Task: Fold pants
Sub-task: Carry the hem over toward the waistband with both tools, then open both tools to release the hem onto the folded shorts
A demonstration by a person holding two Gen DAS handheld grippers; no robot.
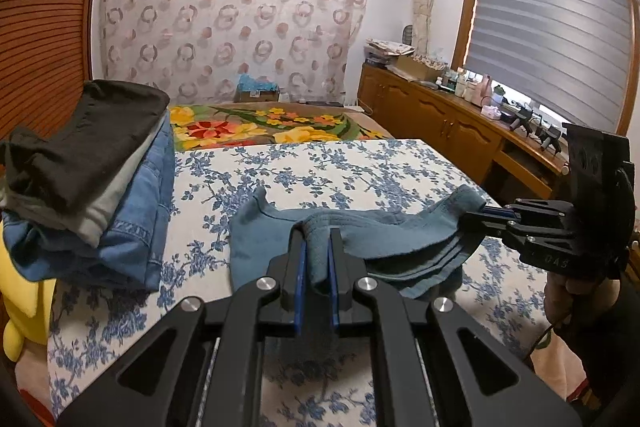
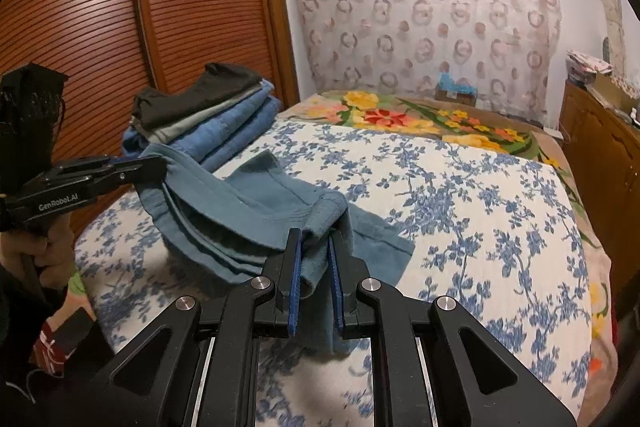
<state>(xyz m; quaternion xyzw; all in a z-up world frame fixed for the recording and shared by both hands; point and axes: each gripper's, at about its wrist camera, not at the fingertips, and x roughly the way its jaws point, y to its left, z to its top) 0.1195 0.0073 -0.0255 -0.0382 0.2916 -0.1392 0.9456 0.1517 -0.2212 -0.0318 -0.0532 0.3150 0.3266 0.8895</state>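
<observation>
Meanwhile, two handheld grippers are lifting a pair of teal pants (image 1: 400,227) off a bed covered by a blue-flowered spread (image 1: 360,167). The left gripper (image 1: 317,251) is pinching a bunched fold of the fabric between its blue-padded fingers (image 1: 301,267), which are pressing in on the cloth from both sides. The right gripper (image 2: 314,247) is doing the same at the other end, its fingers (image 2: 297,259) clamping a thick gather of the material, part of which is hanging down between them. Each tool is showing in the other's camera: the right one (image 1: 486,215) is reaching in from the right edge of the left wrist view, its tips gripping a raised corner of the pants, while the left one (image 2: 150,163) is coming in from the left of the right wrist view, holding the opposite corner. Between the two grips the layered fabric is sagging toward the spread, and a loose end is lying flat on it. Near the bed's left edge, just beside the pants, a stack of folded clothes (image 2: 208,115) is sitting, a dark garment on top, grey under it, denim below. Beyond the spread, a bright floral blanket (image 2: 420,119) is covering the far end of the bed. A wooden louvred wardrobe (image 2: 120,7) is standing behind the stack.
</observation>
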